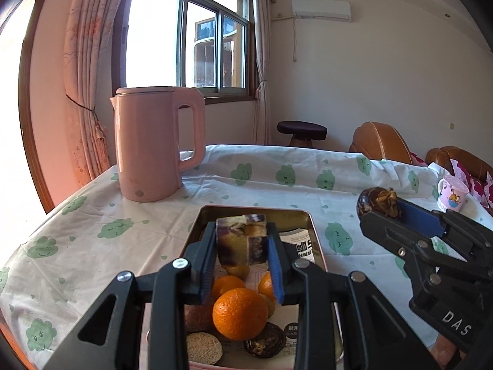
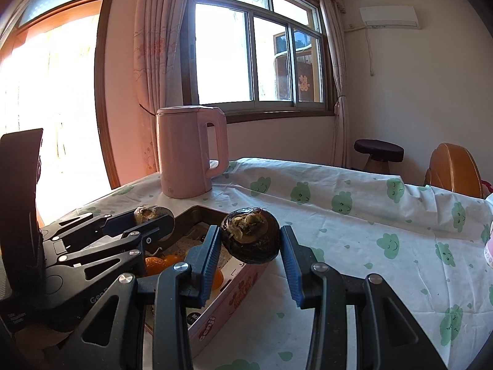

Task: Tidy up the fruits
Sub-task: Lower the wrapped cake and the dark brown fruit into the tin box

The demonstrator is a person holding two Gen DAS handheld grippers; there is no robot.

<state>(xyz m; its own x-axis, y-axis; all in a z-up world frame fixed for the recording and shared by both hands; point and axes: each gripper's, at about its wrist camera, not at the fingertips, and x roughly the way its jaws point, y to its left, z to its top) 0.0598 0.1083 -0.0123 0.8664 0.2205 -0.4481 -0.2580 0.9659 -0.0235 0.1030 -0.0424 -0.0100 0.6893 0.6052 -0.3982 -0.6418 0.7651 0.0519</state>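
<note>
Left hand-held gripper [image 1: 242, 246]: clamped on a mottled brown-purple chunk [image 1: 242, 242], blocky and standing upright, held over the tin.
Right hand-held gripper [image 2: 251, 254]: pads pressed on a dark round fruit [image 2: 251, 236], dried stem end facing the camera, above the tin's right edge.
Tin tray [image 2: 229, 297]: pink wall reads "Genji"; the long axis runs away from the camera on the table [image 1: 92, 215].
Left wrist view only: oranges [image 1: 240, 313] and dark fruits inside the tin, "DAS" on the right gripper body, cartoon mug [image 1: 451, 195].
Far: pink kettle [image 1: 157, 141], handle to the right.
</note>
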